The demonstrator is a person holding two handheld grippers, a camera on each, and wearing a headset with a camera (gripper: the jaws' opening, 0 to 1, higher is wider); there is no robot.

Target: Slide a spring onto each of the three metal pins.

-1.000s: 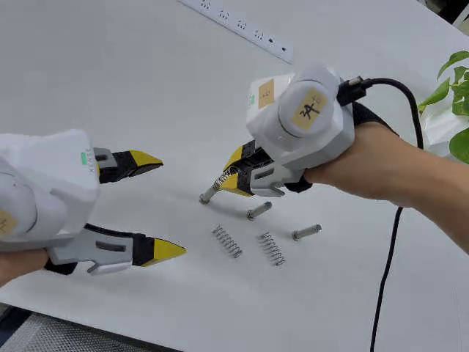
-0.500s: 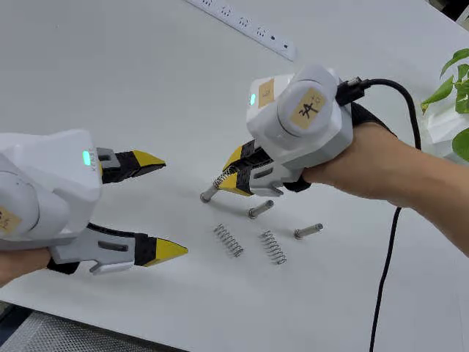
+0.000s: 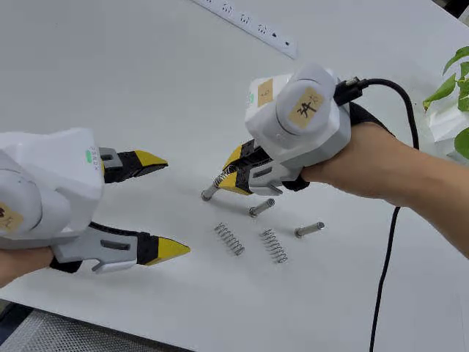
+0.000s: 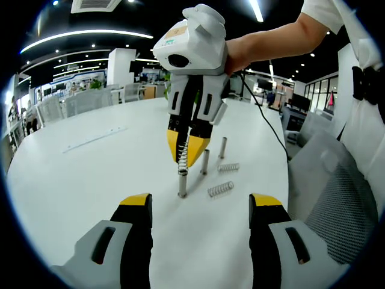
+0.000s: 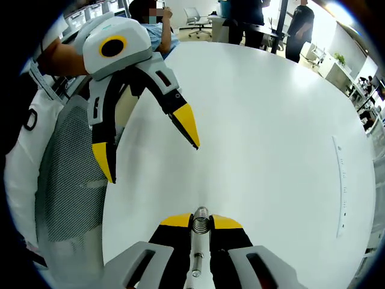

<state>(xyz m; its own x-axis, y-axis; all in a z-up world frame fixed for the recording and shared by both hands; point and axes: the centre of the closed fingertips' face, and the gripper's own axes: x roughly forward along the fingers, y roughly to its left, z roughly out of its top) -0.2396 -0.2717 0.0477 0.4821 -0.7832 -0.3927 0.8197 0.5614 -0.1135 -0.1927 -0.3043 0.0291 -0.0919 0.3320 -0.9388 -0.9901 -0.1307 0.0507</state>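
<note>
White bench [image 3: 110, 73] lies under your hands. Three metal pins stand on it in a row running toward 4 o'clock: first pin [image 3: 209, 194], second pin [image 3: 260, 208], third pin [image 3: 308, 229]. Your right tool [image 3: 233, 180] is squeezed tight on one held spring [image 3: 222, 178], and its low end meets the top of the first pin. Two more lie flat at 6 o'clock of the pins: left spring [image 3: 228, 239] and right spring [image 3: 273, 246]. Your left tool [image 3: 168, 204] is wide open at 9 o'clock, holding nothing.

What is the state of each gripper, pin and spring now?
Left hand-held gripper: open, empty.
Right hand-held gripper: shut on held spring.
Held spring: upright, lower end at top of first pin.
First pin: upright, under held spring.
Second pin: upright, bare.
Third pin: upright, bare.
Loose springs: lying flat.
</note>
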